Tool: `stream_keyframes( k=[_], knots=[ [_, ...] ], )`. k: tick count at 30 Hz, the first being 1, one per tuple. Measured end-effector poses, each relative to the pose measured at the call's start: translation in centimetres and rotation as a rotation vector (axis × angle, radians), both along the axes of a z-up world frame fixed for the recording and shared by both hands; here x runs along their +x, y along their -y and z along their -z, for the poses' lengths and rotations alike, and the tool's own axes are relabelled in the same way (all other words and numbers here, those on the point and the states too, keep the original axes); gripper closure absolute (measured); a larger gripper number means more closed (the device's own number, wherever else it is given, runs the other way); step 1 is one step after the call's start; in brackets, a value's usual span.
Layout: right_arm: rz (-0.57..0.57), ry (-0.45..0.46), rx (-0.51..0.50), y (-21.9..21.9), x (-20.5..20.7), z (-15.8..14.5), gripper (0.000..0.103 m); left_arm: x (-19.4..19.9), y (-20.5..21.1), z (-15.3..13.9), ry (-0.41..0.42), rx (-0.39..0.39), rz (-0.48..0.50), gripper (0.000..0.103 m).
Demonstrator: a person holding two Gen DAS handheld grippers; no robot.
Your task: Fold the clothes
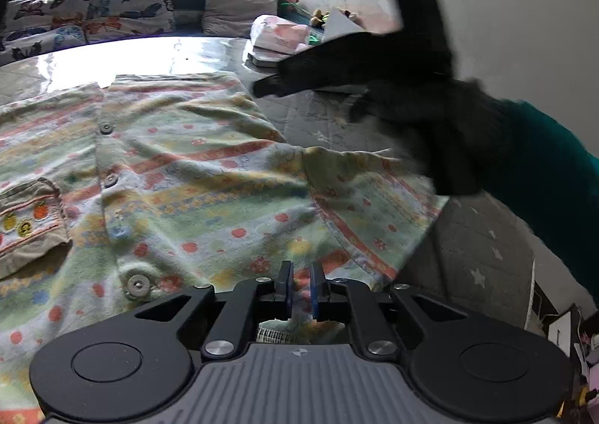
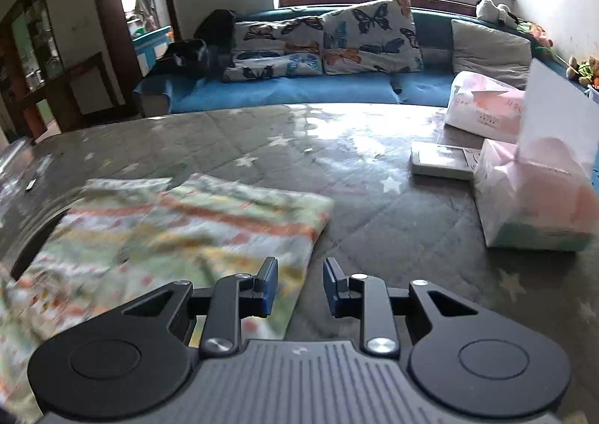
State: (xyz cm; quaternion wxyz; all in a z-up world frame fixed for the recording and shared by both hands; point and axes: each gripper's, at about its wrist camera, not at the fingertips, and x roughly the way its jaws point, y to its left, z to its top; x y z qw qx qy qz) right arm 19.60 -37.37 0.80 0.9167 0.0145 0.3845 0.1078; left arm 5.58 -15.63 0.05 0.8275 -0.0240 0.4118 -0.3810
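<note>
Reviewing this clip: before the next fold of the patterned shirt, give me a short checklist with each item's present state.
1. Left gripper shut on the shirt: ok, cloth sits between its fingers.
2. Right gripper free: ok, open, nothing between its fingers.
3. Shirt lying flat: not ok, wrinkles near the buttons.
4. Sleeve folded in: not ok, it hangs off the side.
5. Tissue packs apart from the shirt: ok.
6. Far edge of the shirt aligned: cannot tell, blurred.

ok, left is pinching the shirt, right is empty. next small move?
Probably bring the right gripper down onto the shirt edge beside it: its jaws stand open over the grey table cover, holding nothing, while the left gripper already pinches fabric.
</note>
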Motion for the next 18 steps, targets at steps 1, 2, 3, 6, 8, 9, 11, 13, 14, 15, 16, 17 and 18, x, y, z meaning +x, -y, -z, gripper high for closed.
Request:
stream_keyframes(
  k=[1, 2, 3, 6, 8, 9, 11, 13, 14, 15, 16, 17, 18],
  knots=[
    [0.002, -0.005, 0.0, 0.0, 0.7, 0.3, 0.077, 0.1, 0.0, 0.0, -0.007, -0.005, 0.005, 0.093],
    [0.005, -0.013, 0.008, 0.1, 1.5, 0.7, 0.077, 0.3, 0.0, 0.0, -0.014, -0.01, 0.009, 0.093],
    [0.007, -0.02, 0.014, 0.2, 2.2, 1.1, 0.077, 0.3, 0.0, 0.1, -0.017, -0.013, 0.014, 0.093],
    [-0.001, -0.025, 0.008, 0.0, 3.5, 1.7, 0.083, 0.4, 0.2, 0.1, -0.024, -0.017, 0.032, 0.093],
    [-0.007, -0.02, -0.007, -0.2, 4.1, 1.7, 0.091, 0.4, 0.3, 0.1, -0.023, -0.017, 0.043, 0.093],
    [-0.009, -0.017, -0.015, -0.3, 4.4, 1.7, 0.095, 0.4, 0.4, 0.1, -0.023, -0.018, 0.05, 0.093],
    [-0.005, -0.005, -0.035, -0.4, 4.9, 1.8, 0.097, 0.4, 0.6, 0.2, -0.026, -0.021, 0.06, 0.094],
    [-0.001, 0.007, -0.05, -0.3, 5.3, 2.0, 0.097, 0.4, 0.8, 0.3, -0.028, -0.025, 0.066, 0.094],
    [-0.001, 0.011, -0.056, -0.3, 5.5, 2.0, 0.097, 0.4, 0.8, 0.3, -0.029, -0.027, 0.067, 0.094],
    [0.0, 0.016, -0.063, -0.3, 5.6, 2.0, 0.096, 0.4, 0.9, 0.3, -0.03, -0.028, 0.066, 0.094],
    [0.007, 0.019, -0.072, -0.3, 5.6, 1.9, 0.095, 0.4, 1.0, 0.3, -0.031, -0.028, 0.064, 0.094],
    [0.007, 0.019, -0.073, -0.2, 5.5, 1.7, 0.095, 0.3, 1.1, 0.3, -0.029, -0.026, 0.063, 0.094],
    [0.008, 0.02, -0.074, -0.2, 5.4, 1.5, 0.095, 0.2, 1.2, 0.2, -0.025, -0.022, 0.063, 0.094]
  ],
)
